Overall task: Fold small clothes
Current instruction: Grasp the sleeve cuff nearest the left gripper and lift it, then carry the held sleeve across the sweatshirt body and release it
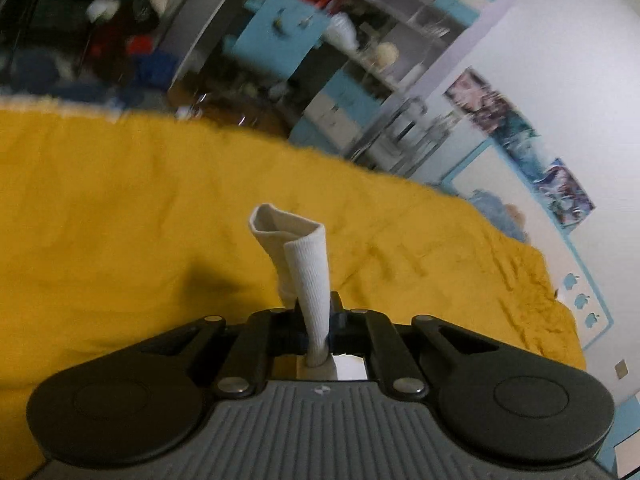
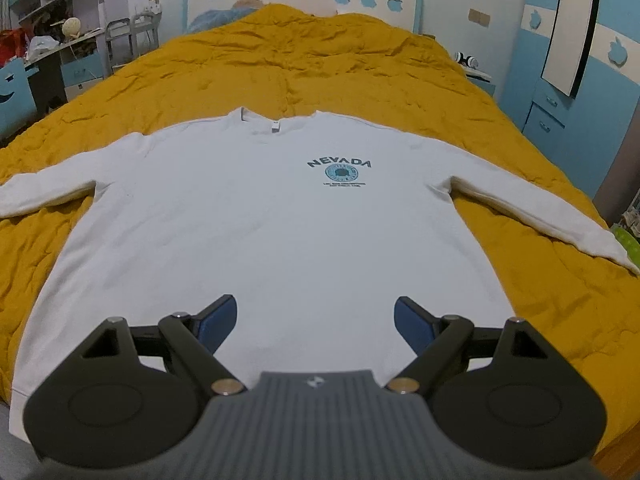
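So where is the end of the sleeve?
In the left wrist view, the white sleeve cuff sits in the middle, pinched by the left gripper and raised above the yellow blanket.

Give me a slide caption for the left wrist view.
Left gripper shut on a white ribbed cuff, raised over a mustard-yellow quilted bedspread.

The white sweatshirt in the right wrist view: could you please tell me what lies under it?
The white sweatshirt lies spread flat on a wrinkled mustard-yellow bedspread, which shows all around it. Whatever is directly beneath the body and sleeves is covered and cannot be seen.
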{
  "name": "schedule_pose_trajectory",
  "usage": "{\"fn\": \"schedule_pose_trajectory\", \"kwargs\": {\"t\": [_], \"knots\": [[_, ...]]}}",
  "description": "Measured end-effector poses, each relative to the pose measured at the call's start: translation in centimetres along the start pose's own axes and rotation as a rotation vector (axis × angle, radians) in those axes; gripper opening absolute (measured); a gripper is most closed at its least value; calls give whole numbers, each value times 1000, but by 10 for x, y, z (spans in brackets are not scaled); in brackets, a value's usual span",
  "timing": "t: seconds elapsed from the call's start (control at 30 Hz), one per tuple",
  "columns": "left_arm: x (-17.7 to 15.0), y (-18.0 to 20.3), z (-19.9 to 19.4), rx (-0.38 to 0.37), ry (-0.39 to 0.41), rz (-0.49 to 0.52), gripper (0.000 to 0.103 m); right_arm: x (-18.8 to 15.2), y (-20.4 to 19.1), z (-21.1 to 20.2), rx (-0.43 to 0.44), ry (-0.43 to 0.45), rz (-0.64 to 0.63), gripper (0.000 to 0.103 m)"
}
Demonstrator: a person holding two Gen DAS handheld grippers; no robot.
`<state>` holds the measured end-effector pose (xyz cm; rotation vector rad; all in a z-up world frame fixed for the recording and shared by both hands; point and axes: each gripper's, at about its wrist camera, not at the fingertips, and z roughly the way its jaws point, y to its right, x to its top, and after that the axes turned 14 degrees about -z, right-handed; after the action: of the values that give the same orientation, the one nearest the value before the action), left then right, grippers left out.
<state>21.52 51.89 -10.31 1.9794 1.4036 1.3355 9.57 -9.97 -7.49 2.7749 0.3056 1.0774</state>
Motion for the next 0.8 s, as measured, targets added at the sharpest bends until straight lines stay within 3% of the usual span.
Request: {"fn": "schedule_pose_trajectory", "kwargs": {"t": [0.17, 0.33, 0.43, 0.57, 0.8], "knots": [[-11, 74, -28, -78, 48, 81, 7, -7, 7, 2, 33, -8, 37, 82], [-25, 148, -53, -174, 13, 126, 7, -15, 7, 13, 40, -34, -14, 82], [-42, 189, -71, -223, 7, 179, 7, -23, 10, 22, 96, -18, -38, 82], [-71, 241, -85, -285, -7, 251, 7, -34, 19, 38, 167, -57, 67, 82], [-145, 303, -95, -371, -71, 381, 7, -42, 38, 37, 221, -4, 149, 82]]}}
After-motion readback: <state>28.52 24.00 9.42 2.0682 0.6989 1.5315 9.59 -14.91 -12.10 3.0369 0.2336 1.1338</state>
